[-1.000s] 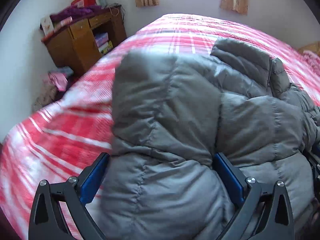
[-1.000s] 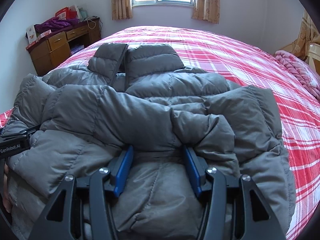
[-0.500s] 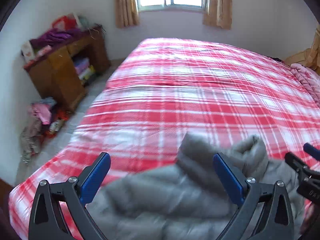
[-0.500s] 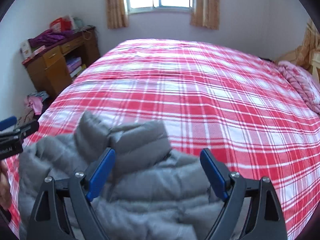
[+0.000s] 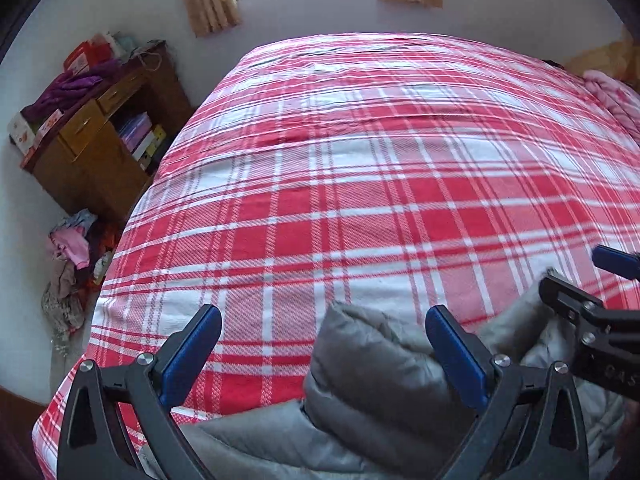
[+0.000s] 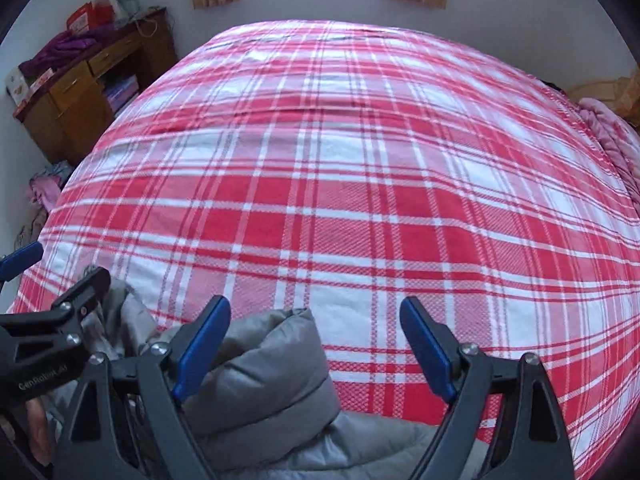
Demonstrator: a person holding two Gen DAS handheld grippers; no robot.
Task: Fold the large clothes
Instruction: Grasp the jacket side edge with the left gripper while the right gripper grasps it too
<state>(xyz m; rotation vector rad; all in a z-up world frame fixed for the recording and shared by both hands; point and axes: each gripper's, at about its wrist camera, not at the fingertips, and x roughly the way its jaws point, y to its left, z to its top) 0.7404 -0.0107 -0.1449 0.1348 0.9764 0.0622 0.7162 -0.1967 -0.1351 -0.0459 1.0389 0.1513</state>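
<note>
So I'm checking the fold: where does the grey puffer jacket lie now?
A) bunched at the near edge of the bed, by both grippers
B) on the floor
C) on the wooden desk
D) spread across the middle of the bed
A: the grey puffer jacket is bunched at the near edge of the plaid bed, under both grippers.

The coat (image 5: 372, 392) is soft, puffy grey cloth with a slight shine. The bed cover (image 5: 360, 184) is rough woven cloth in red and white checks. The desk (image 5: 100, 152) is brown wood. The gripper fingers (image 6: 202, 344) have smooth blue pads on matt black plastic.
</note>
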